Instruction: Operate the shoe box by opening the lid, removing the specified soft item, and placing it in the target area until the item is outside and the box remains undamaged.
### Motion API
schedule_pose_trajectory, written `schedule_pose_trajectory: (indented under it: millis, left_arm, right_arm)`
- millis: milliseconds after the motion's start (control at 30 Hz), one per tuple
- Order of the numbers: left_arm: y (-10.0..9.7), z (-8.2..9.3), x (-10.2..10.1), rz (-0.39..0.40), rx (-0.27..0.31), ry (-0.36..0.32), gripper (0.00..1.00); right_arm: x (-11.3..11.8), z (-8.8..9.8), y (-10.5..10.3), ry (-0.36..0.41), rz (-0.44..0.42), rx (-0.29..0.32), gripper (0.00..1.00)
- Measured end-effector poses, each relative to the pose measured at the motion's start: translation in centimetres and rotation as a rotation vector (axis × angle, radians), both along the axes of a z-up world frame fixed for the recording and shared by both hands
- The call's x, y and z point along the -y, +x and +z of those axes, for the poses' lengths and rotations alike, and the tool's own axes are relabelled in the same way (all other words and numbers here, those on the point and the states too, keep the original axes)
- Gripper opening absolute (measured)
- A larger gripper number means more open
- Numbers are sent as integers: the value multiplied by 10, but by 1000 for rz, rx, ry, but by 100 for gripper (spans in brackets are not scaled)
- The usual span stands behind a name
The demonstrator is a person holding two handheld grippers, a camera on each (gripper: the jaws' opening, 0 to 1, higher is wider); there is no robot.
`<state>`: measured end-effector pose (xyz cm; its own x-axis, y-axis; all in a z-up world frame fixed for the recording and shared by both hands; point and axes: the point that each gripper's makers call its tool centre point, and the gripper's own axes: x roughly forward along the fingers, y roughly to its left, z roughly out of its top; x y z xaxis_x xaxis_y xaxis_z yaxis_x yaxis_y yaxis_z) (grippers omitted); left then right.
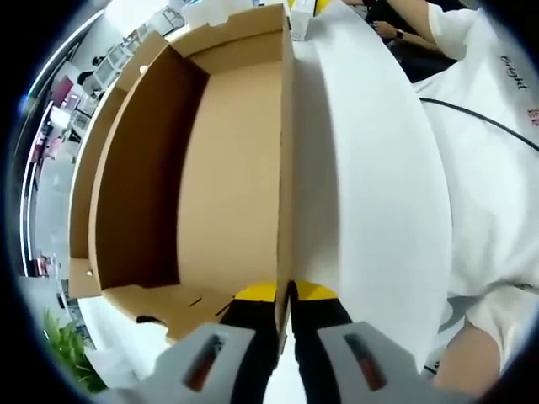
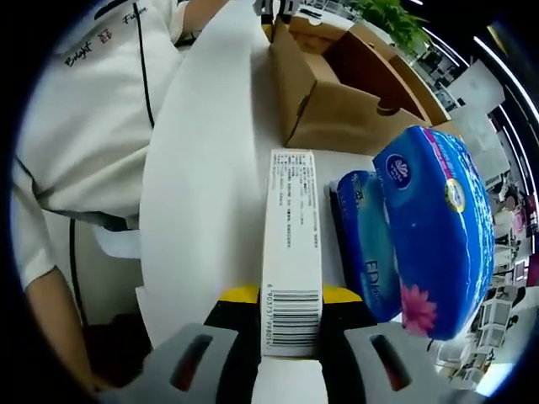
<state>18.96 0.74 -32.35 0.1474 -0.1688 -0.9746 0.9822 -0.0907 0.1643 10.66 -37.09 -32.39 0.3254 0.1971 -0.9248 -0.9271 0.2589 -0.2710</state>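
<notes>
The brown cardboard shoe box [image 1: 219, 168] lies open and its inside is bare. My left gripper [image 1: 286, 293] is shut on the box's near side wall, one yellow pad [image 1: 255, 292] on each face of it. In the right gripper view the same box [image 2: 337, 93] sits at the far end of the white table. My right gripper [image 2: 290, 296] is shut on a long white carton [image 2: 291, 236] with a barcode, which points away along the jaws. Two soft blue tissue packs [image 2: 438, 219] lie just right of the carton, outside the box.
The white table [image 1: 370, 185] runs beside the box, with its edge near a person in a white shirt [image 2: 93, 109]. A green plant [image 2: 387, 17] stands beyond the box. Office furniture shows in the background.
</notes>
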Motion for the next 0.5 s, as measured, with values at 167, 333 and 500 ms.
schedule_pose_trajectory:
  millis: [167,333,500]
  left_arm:
    - [-1,0,0,1,-6,1,4]
    - [0,0,0,7,-7,2,4]
    - [0,0,0,4,0,-1,4]
  right_arm:
    - [-1,-2,-1,-3,19,2,22]
    - [0,-3,6,-11,23,6,22]
    - [3,-6,10,-27,11,19,22]
